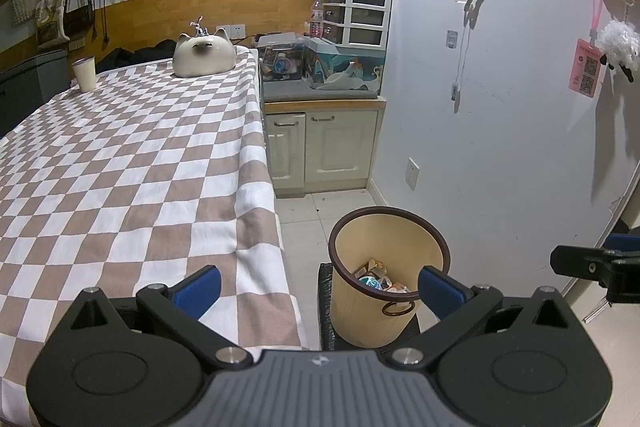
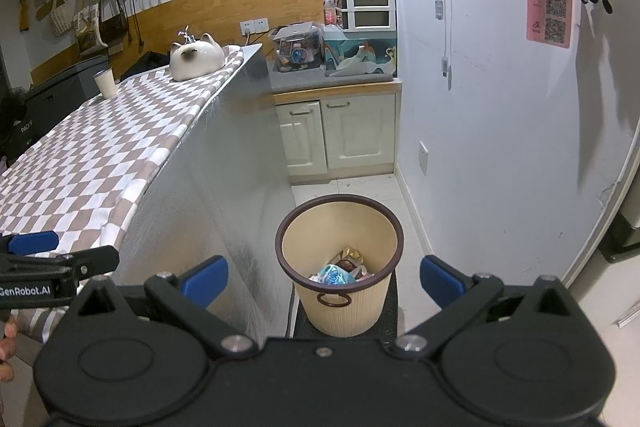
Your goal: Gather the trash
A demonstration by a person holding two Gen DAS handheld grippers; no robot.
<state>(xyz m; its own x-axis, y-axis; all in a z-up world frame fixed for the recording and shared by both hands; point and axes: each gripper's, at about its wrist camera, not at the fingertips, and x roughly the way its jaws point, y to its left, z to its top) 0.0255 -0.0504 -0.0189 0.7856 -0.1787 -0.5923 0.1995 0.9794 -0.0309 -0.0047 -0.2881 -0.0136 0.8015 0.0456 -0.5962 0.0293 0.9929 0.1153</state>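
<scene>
Both the left gripper (image 1: 318,285) and the right gripper (image 2: 324,279) are hanging wide open and empty over the bin (image 2: 340,267), which is standing beside the bench (image 1: 120,155) and already holding wrappers (image 2: 340,269); the dropping step seems finished; next, I judge, is searching for remaining trash.

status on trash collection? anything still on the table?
Done: the beige ribbed bin with the brown rim already holds crumpled wrappers. In hand: nothing; the left gripper and right gripper are both open and empty. Left: the brown-and-white checkered tablecloth carries only a white cup and a cream cat-shaped ceramic, and no loose trash shows on it.
</scene>
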